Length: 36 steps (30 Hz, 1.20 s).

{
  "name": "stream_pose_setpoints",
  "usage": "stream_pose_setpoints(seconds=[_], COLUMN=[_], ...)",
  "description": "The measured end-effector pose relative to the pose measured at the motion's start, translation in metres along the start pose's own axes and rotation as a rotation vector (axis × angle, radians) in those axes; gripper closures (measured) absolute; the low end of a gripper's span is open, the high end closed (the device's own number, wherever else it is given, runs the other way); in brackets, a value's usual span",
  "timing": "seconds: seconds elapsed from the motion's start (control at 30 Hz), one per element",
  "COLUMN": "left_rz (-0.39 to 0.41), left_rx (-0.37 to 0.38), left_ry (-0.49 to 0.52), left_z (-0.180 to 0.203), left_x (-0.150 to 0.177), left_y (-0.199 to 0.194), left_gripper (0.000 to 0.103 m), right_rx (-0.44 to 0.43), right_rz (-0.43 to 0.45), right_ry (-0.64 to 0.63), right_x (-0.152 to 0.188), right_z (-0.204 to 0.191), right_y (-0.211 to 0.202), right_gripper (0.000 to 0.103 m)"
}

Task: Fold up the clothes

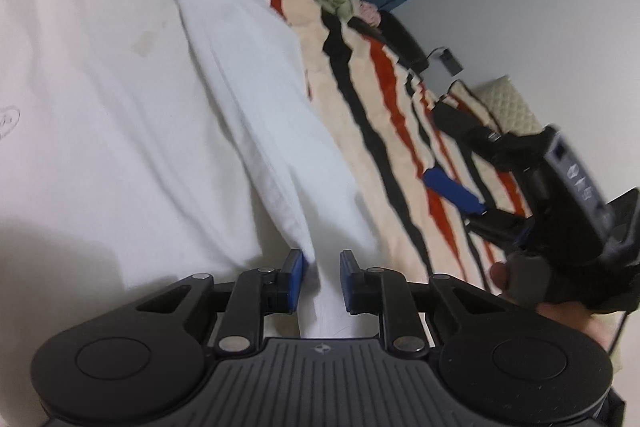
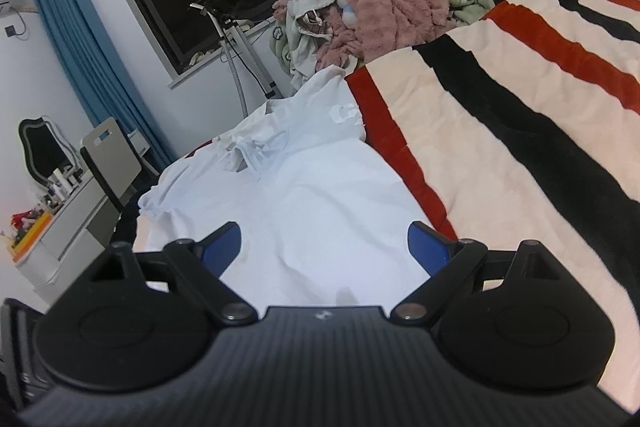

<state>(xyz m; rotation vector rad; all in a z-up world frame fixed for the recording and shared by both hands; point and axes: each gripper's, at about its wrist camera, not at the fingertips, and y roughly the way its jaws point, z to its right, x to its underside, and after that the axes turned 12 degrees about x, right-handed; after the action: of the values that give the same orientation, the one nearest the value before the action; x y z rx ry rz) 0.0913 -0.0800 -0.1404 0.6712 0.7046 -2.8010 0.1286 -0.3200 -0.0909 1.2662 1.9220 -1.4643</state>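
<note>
A white shirt (image 1: 248,115) lies spread on a striped blanket (image 1: 380,115); it also shows in the right wrist view (image 2: 320,187). My left gripper (image 1: 321,267) has its blue pads a little apart, with a ridge of the shirt's cloth running between them. My right gripper (image 2: 324,243) is wide open just above the shirt's near part, holding nothing. The right gripper also shows in the left wrist view (image 1: 456,195), over the blanket to the right of the shirt.
A pile of pink and pale green clothes (image 2: 372,7) lies at the far end of the bed. The cream blanket with red and black stripes (image 2: 520,115) covers the bed to the right. A desk and chair (image 2: 104,155) stand left of the bed.
</note>
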Motion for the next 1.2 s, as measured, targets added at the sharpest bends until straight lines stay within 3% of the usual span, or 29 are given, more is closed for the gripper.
stream_pose_setpoints(seconds=[0.33,0.43,0.5,0.87,0.9,0.93,1.03,1.2], left_rz=[-0.070,-0.070,-0.065,-0.021,-0.014,-0.006,0.023,0.098], left_rx=[-0.063,-0.083,-0.121,-0.303,-0.313,-0.324,-0.364,-0.499], left_ry=[-0.016,0.001,0.047,0.242,0.253,0.264,0.306,0.431], left_z=[-0.007,-0.002,0.006,0.042,0.045,0.048,0.055,0.063], left_x=[0.010,0.015,0.021,0.038,0.036,0.034,0.027,0.007], left_y=[0.017,0.015,0.012,0.005,0.003,0.002,-0.005,-0.029], left_gripper=[0.073,0.081,0.100,0.097,0.089,0.074,0.042,0.023], right_rx=[0.000,0.001,-0.003,-0.004,-0.002,0.000,0.005,0.068], right_rz=[-0.031,-0.020,-0.013,0.067,0.078,0.089,0.121,0.214], right_ry=[-0.011,-0.024,-0.029,-0.117,-0.121,-0.124,-0.135,-0.208], right_x=[0.004,0.004,0.004,0.003,0.003,0.003,0.002,0.005], right_z=[-0.002,-0.003,-0.004,-0.019,-0.019,-0.020,-0.021,-0.030], right_y=[0.006,0.003,0.002,-0.013,-0.015,-0.017,-0.022,-0.032], right_gripper=[0.012,0.012,0.012,0.012,0.012,0.012,0.012,0.012])
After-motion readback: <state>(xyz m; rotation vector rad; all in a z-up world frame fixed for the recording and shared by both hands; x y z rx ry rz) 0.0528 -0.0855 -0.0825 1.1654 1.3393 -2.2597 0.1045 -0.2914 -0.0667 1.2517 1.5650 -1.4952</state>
